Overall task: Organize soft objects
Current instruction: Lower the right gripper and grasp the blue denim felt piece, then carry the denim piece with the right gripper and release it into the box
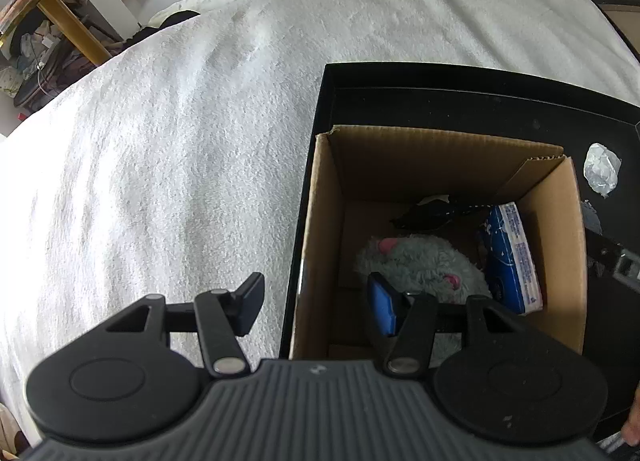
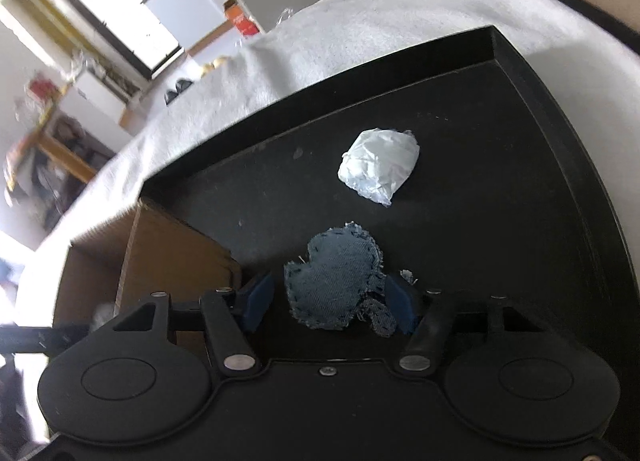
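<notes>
**Denim patch between the right tool's pads; left tool over the box**

The right tool [image 2: 330, 301] stands about half open around a frayed blue denim patch with stitched edges [image 2: 334, 289], which lies flat on the floor of a shallow black tray [image 2: 520, 221]. The right blue pad touches the patch's frayed edge, or very nearly; the left pad stands just clear of it, so the patch is bracketed, not pinched. Beyond the patch, apart from it on the same tray floor, lies a crumpled white plastic wad [image 2: 378, 167].

The left tool [image 1: 316, 305] is also about half open and holds nothing. One finger hangs over the white towelling cover [image 1: 160, 161] outside the tray, the other, with its blue pad, over the mouth of an open brown cardboard box [image 1: 320, 221].

The box stands in the tray's left part, its wall just beside the right tool's left finger. In it lie a fluffy grey plush toy with pink ears [image 1: 424, 265], a dark cloth item [image 1: 428, 213] behind that, and a blue-and-white tissue packet [image 1: 514, 257] leaning against the right wall.

The tray rests on the towelling cover. Slippers lie on the floor beyond.
</notes>
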Available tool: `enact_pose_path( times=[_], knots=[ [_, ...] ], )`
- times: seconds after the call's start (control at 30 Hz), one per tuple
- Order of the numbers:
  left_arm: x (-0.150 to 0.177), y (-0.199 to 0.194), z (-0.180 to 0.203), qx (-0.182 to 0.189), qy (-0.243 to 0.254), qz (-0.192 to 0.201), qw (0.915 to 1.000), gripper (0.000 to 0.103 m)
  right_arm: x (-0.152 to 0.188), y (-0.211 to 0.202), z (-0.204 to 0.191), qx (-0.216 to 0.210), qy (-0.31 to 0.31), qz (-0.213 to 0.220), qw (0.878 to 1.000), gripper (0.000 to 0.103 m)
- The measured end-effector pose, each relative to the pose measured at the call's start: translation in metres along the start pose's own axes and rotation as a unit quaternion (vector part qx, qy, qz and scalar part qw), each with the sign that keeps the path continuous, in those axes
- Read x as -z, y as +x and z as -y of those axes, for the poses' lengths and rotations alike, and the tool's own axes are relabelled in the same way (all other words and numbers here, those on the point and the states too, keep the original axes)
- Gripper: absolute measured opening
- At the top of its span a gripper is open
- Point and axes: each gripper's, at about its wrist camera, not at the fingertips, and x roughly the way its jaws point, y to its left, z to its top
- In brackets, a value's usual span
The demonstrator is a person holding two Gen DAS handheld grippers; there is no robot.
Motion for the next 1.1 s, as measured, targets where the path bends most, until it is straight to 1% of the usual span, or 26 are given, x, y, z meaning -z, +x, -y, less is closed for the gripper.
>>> enact_pose_path(
  times=[0.03, 0.1, 0.13, 0.17, 0.23, 0.27, 0.43, 0.7, 0.83, 1.1],
  knots=[
    [0.000, 0.000, 0.000, 0.000, 0.000, -0.001, 1.0000, 0.055, 0.001, 0.001, -0.003, 0.006, -0.012, 0.001, 1.000, 0.061],
    [0.000, 0.000, 0.001, 0.001, 0.001, 0.000, 1.0000, 0.055, 0.003, 0.002, -0.011, 0.027, -0.040, 0.004, 0.999, 0.053],
    [0.000, 0.000, 0.002, 0.000, 0.001, -0.001, 1.0000, 0.055, 0.004, 0.003, -0.013, 0.041, -0.055, 0.007, 0.998, 0.038],
    [0.000, -0.001, 0.002, 0.000, 0.001, -0.001, 1.0000, 0.055, 0.005, 0.003, -0.015, 0.047, -0.066, 0.007, 0.997, 0.036],
    [0.000, 0.000, 0.001, 0.001, 0.001, -0.001, 1.0000, 0.055, 0.005, 0.001, -0.013, 0.045, -0.063, 0.007, 0.997, 0.030],
    [0.000, -0.001, 0.001, 0.001, 0.000, 0.000, 1.0000, 0.055, 0.005, -0.001, -0.012, 0.044, -0.060, 0.005, 0.997, 0.029],
    [0.003, -0.003, -0.001, 0.005, -0.003, 0.001, 1.0000, 0.055, 0.005, -0.011, -0.007, 0.040, -0.044, 0.007, 0.998, 0.025],
    [0.009, -0.010, -0.009, 0.011, -0.012, 0.008, 0.9998, 0.055, 0.006, -0.035, -0.017, 0.030, -0.046, 0.019, 0.998, 0.025],
    [0.012, -0.015, -0.013, 0.022, -0.018, 0.012, 0.9995, 0.055, 0.003, -0.046, -0.030, 0.024, -0.045, 0.020, 0.998, 0.025],
    [0.020, -0.027, -0.025, 0.040, -0.032, 0.026, 0.9984, 0.055, -0.005, -0.078, -0.065, -0.001, -0.055, 0.031, 0.998, 0.025]
  ],
)
